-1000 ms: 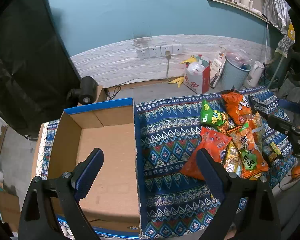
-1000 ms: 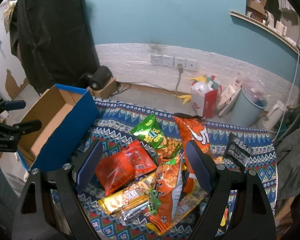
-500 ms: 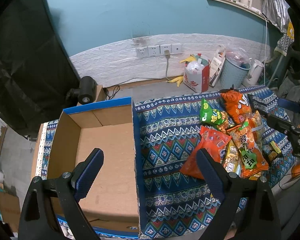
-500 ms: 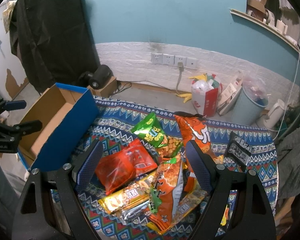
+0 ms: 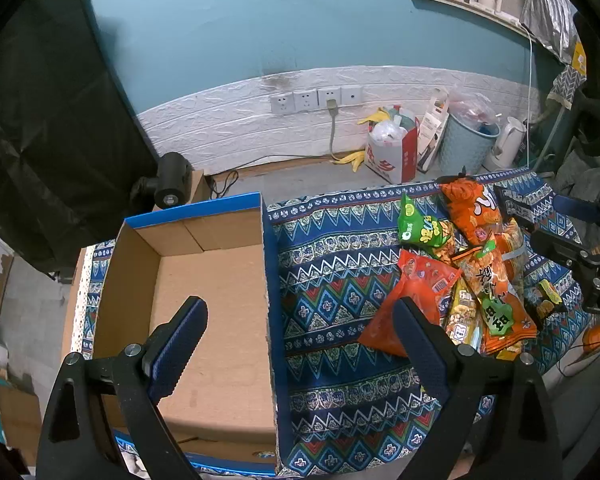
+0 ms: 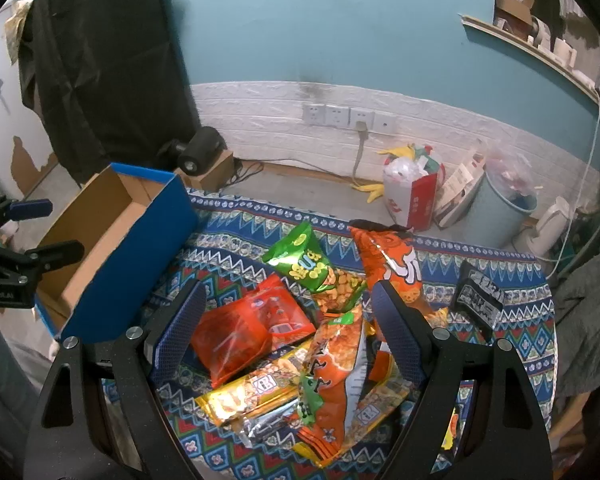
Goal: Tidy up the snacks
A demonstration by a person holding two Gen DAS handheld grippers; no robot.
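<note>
The snacks lie heaped on the right of the desk, the box standing bare at its left. Judging by this, the first pick is due: the red bag lies topmost and nearest the box, so pinch its free edge rather than its puffed middle. The right tongs hang spread wide above the heap, touching nothing; the left tongs are spread too, empty, straddling the box wall.
</note>
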